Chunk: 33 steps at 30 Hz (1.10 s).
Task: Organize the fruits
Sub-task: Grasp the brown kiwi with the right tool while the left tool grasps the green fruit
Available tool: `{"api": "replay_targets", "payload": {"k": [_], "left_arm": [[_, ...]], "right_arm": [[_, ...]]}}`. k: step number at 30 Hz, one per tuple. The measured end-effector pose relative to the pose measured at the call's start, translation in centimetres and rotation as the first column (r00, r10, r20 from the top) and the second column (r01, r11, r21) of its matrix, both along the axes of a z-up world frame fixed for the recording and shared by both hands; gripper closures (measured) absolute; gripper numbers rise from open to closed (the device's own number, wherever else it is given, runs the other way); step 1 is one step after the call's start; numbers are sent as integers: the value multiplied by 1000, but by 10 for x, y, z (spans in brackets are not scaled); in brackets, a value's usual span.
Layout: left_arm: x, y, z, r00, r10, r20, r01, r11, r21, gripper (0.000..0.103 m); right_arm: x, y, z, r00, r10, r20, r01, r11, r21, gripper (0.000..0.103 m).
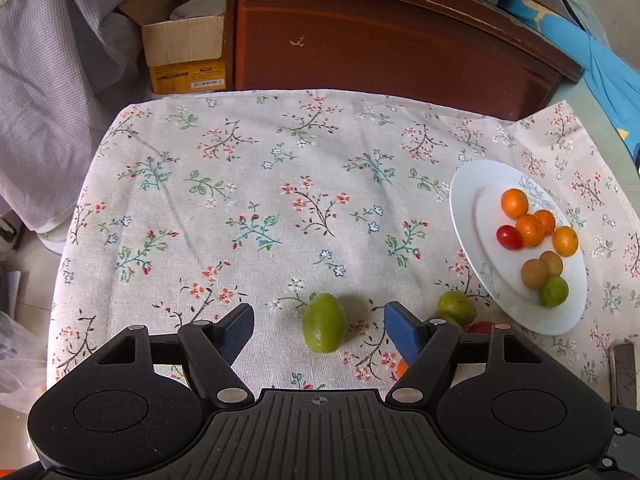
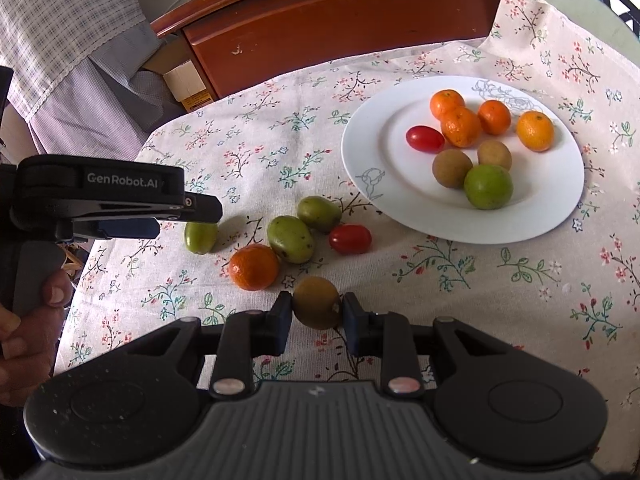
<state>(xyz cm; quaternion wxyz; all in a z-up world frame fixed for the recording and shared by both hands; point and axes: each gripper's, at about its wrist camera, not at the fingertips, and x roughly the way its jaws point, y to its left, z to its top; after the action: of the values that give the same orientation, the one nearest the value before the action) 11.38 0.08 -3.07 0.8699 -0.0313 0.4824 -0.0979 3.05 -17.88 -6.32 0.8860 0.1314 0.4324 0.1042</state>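
Note:
My left gripper (image 1: 319, 326) is open, its fingers either side of a green fruit (image 1: 324, 323) lying on the floral cloth; the same gripper shows in the right wrist view (image 2: 192, 220) above that fruit (image 2: 200, 237). My right gripper (image 2: 316, 312) is shut on a brown round fruit (image 2: 316, 303) just above the cloth. A white plate (image 2: 372, 152) holds several oranges, a red tomato, two brown fruits and a green fruit. Loose on the cloth lie an orange (image 2: 253, 267), two green fruits (image 2: 290, 239) and a red tomato (image 2: 350, 239).
A brown wooden cabinet (image 1: 380, 48) stands behind the table. An open cardboard box (image 1: 184, 52) and checked cloth (image 1: 52, 80) lie at the back left. A dark object (image 1: 622, 372) lies at the table's right edge. The person's hand (image 2: 28, 340) holds the left gripper.

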Motion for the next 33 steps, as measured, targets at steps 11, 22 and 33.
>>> {"api": "replay_targets", "payload": {"k": [11, 22, 33], "left_arm": [[-1, -1, -15, 997, -67, 45, 65, 996, 58, 33], [-5, -7, -18, 989, -123, 81, 115, 988, 105, 68], [-8, -8, -12, 986, -121, 115, 109, 989, 103, 80]], "right_arm": [[1, 0, 0, 1000, 1, -3, -1, 1000, 6, 76], [1, 0, 0, 1000, 2, 0, -2, 1000, 4, 76], [1, -2, 1, 1000, 6, 11, -6, 1000, 16, 76]]}}
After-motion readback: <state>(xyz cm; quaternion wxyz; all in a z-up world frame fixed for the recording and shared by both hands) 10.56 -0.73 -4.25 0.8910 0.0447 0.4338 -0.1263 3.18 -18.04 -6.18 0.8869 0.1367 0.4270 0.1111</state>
